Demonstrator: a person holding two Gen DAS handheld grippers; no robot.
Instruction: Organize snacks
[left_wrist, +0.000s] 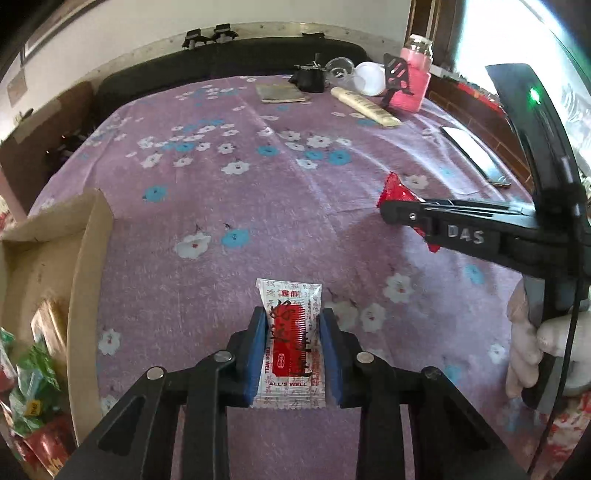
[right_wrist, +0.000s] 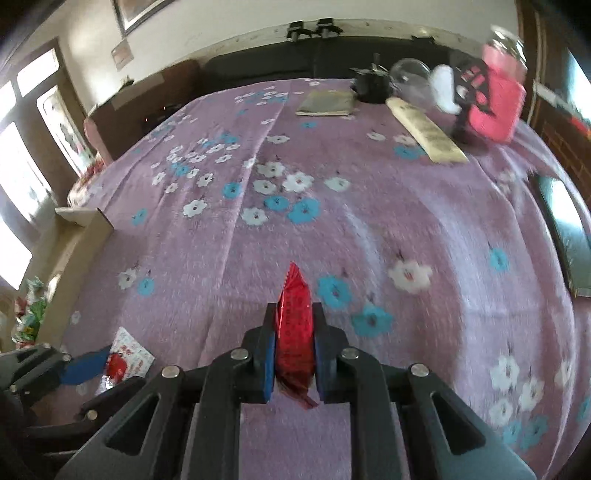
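both claws were busy here. the left claw (left_wrist: 291, 325) had its blue pads clamped on the sides of a white-and-red snack packet (left_wrist: 290, 343) that lay flat on the purple floral cloth (left_wrist: 258, 192), just to the right of the cardboard box (left_wrist: 92, 258). the right claw (right_wrist: 294, 332) was clenched on a red foil snack (right_wrist: 295, 332), pinched edge-on with its crimped tip poking out ahead, further right of the box than the white packet was. inside the box, green and red wrappers (left_wrist: 33, 373) were already piled up.

the risks looked real. the white packet was slick and gripped only by its long edges, so it could have buckled or slipped out on the lift. the red foil snack was held narrowly; a quick swing could have twisted it loose short of the box. with the two claws near each other, both heading for the box at once might have clashed, or clipped the box's upright wall.
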